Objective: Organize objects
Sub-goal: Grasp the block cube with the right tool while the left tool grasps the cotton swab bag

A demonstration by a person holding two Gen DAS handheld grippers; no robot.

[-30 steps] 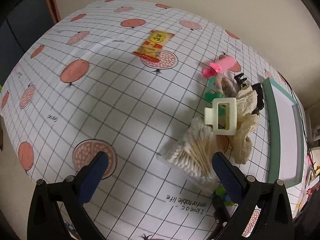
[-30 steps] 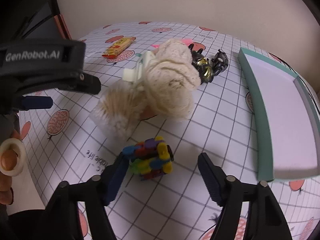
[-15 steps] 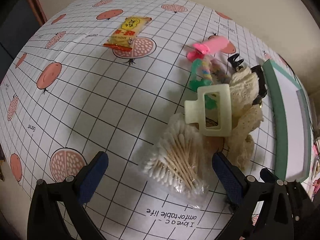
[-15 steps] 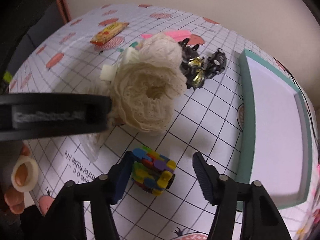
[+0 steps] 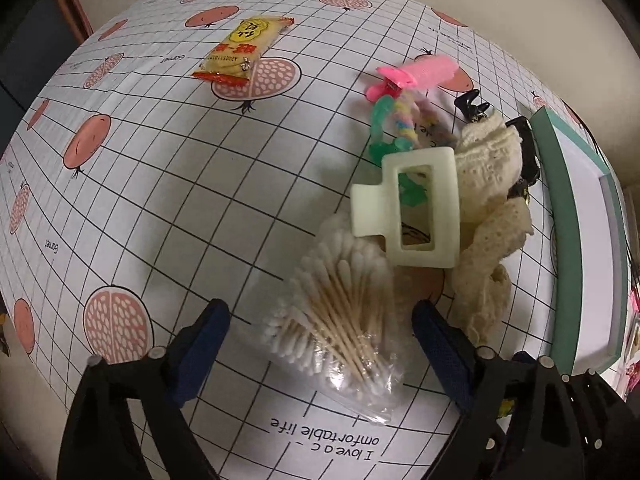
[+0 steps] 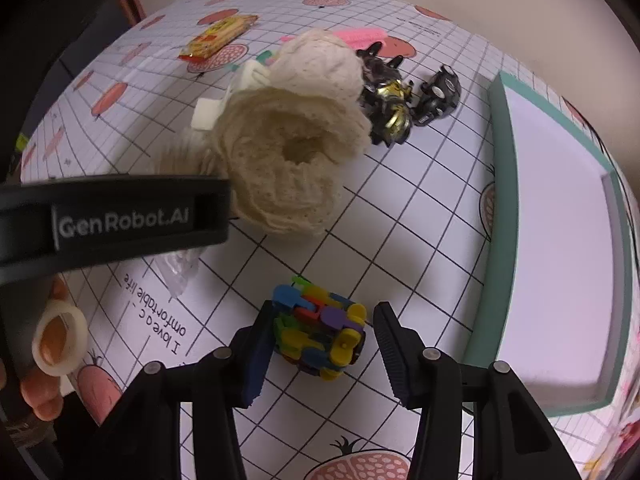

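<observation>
My right tongs stand open astride the multicoloured plastic block toy at the lower centre, so I should close slowly and evenly, while my left tongs, also open, frame the clear bag of cotton swabs.

The table wore a white grid cloth printed with pomegranates. On it lay a yellow snack packet, a pink hair roller, a bag of cotton swabs, a cream claw clip, cream lace scrunchies, black hair clips, a multicoloured block toy and a green-rimmed tray.
</observation>
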